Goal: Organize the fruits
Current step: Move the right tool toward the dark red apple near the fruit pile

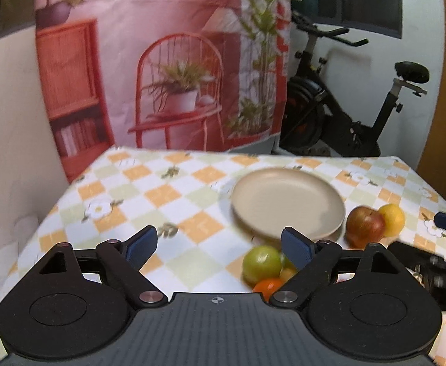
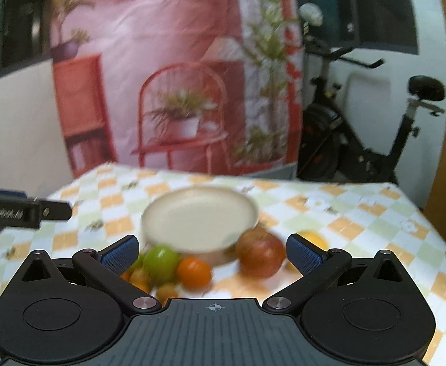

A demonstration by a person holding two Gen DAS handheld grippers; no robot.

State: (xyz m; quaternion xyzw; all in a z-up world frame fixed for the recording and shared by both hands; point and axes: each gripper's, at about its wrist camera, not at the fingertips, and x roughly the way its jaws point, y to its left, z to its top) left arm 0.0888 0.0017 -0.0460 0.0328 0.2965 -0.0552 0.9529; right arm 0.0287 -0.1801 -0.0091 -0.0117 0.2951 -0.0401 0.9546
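A beige plate (image 1: 287,201) sits empty on the checkered tablecloth; it also shows in the right wrist view (image 2: 198,213). In front of it lie a green apple (image 1: 261,263), an orange (image 1: 267,286), a red apple (image 1: 364,225) and a yellow fruit (image 1: 392,219). My left gripper (image 1: 219,245) is open and empty, above the cloth left of the green apple. My right gripper (image 2: 212,253) is open and empty, hovering over the green apple (image 2: 161,262), orange (image 2: 193,273) and red apple (image 2: 261,256). Several small fruits (image 2: 166,292) lie by the green apple. The yellow fruit (image 2: 313,239) sits behind the right finger.
The table (image 1: 174,201) ends at a printed backdrop at the back. An exercise bike (image 1: 345,113) stands behind the table at the right. The right gripper's body (image 1: 436,262) shows at the right edge of the left view; the left gripper's finger (image 2: 24,210) shows at the left of the right view.
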